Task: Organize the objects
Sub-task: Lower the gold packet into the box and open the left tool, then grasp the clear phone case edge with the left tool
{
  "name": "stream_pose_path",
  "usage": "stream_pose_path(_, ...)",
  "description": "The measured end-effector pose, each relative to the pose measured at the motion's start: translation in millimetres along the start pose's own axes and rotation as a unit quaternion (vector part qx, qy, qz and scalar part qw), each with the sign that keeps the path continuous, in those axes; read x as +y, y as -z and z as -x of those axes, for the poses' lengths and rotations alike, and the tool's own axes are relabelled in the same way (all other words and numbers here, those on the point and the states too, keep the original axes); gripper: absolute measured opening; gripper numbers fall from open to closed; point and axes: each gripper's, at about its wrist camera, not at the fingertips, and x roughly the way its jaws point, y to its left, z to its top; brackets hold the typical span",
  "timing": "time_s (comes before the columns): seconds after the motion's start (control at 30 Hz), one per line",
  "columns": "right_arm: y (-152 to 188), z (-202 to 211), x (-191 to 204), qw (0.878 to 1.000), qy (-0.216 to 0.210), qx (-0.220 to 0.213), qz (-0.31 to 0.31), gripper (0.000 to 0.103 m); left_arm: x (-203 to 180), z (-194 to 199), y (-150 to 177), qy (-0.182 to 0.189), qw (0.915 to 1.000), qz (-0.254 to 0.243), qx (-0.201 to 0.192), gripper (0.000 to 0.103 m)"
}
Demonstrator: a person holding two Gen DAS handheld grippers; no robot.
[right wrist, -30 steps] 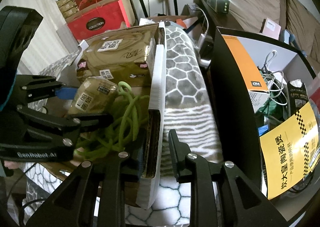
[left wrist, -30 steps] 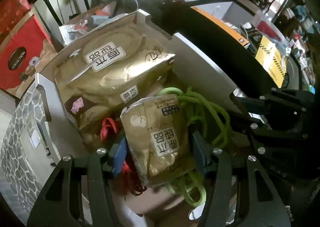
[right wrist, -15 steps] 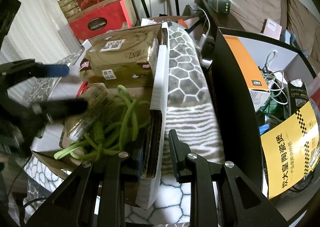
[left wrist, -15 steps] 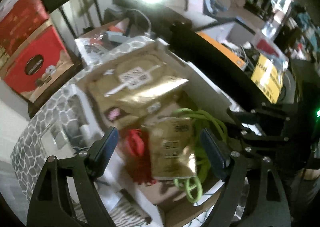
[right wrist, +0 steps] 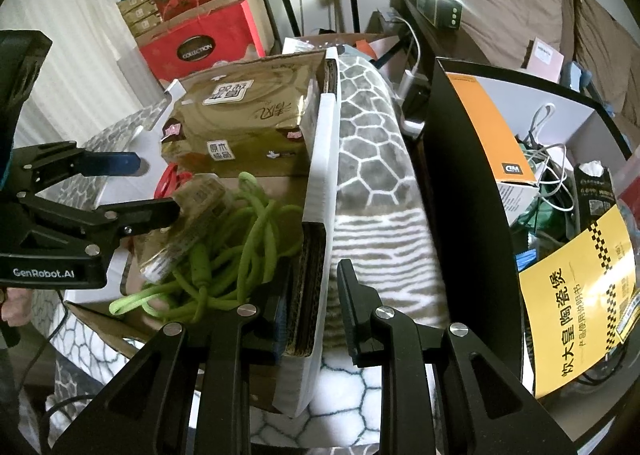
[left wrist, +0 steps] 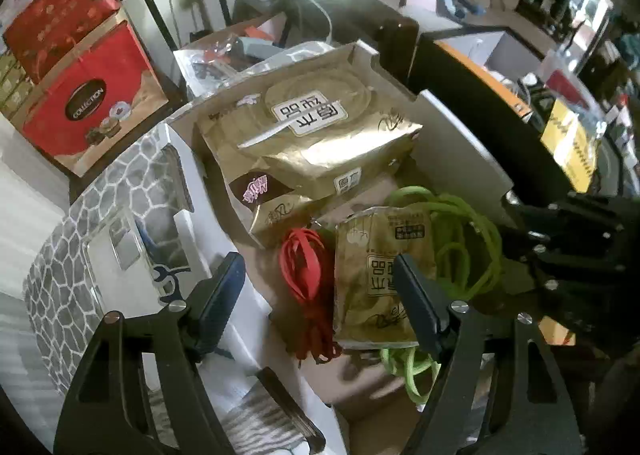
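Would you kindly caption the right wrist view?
Right gripper clamps the box wall; open left gripper hovers over tissue pack and green cord.

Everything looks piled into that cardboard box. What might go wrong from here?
Three things, I'd guess.
1. The small gold packet lies loose on the green cord; the left gripper, its jaws just opened and now narrowing, holds nothing, so pulling the cord could tip the packet.
2. The red bands beside it could snag with the cord.
3. The right gripper grips the box wall; a tug might bend it.
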Motion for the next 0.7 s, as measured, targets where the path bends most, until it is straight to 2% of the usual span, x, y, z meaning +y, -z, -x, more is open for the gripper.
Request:
stream_pose_path(0.1,-1,1,0,1.0,0.001,0.0,0.001,0.023,13,16,-1,0.02,0.9994,0.021,-0.017,0.074)
stream_pose_path(0.2,-1,1,0,1.0,0.0,0.0,0.0,0.023,36,37,-3,0.032,0.9972,0.054,-0.041,0.081)
stream_pose_path(0.33,0,3,0,1.0,-0.002,-0.002,0.003,0.023,83,56,2,0.014,0.9925,0.105,-0.061,0.082)
stream_pose_path(0.53,-1,6,1,1.0,-0.003,-0.007,0.003,0.023,150,38,25,-0.031,0.9823,0.183,-0.028,0.082)
stream_pose_path(0.7,-2,5,1,1.0,-0.002,-0.002,0.002,0.023,176,8,43,-0.045,0.9756,0.215,0.007,0.082)
